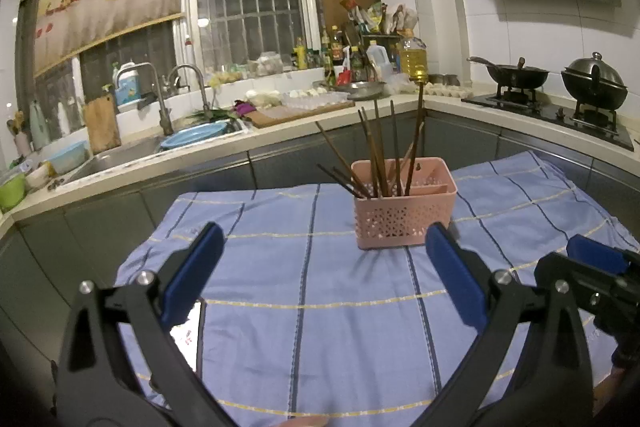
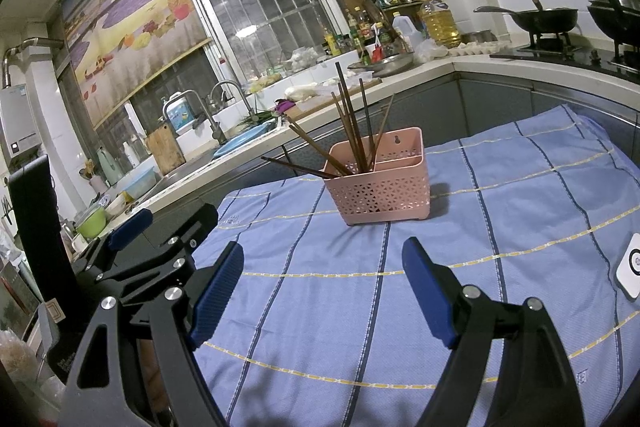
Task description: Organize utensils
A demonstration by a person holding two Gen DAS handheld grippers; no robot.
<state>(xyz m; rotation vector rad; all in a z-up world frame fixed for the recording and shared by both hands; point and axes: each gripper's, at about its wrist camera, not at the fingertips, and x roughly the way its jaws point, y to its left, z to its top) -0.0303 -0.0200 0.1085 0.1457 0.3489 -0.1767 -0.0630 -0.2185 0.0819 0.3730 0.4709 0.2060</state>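
Left wrist view.
- Left tool [image 1: 324, 259]: released, blue-padded fingers [image 1: 192, 279] spread wide, nothing between them; held above the near part of the blue checked cloth [image 1: 304, 291].
- Pink utensil basket [image 1: 404, 203]: upright on the cloth covering the bench [image 1: 540, 187], ahead of the tool and slightly right of centre, well apart from the fingers.
- Chopsticks [image 1: 376, 151]: dark bundle standing in the basket's left compartment, fanned out, several leaning left over the rim; the right compartment shows no contents from here.
- Right tool [image 1: 592, 267]: partly visible at the right edge, beside the left tool.
- Background: kitchen counter with sink [image 1: 132, 151], stove with wok [image 1: 516, 73].

Right wrist view.
- Right tool [image 2: 324, 287]: released, fingers apart and holding nothing, above the cloth [image 2: 500, 227].
- Basket [image 2: 380, 187]: upright ahead of the tool, apart from it; chopsticks [image 2: 352, 131] in its left compartment, some tilted far left.
- Left tool [image 2: 132, 227]: partly visible at the left edge.
- Small white device [image 2: 631, 267]: lying on the cloth at the right edge.
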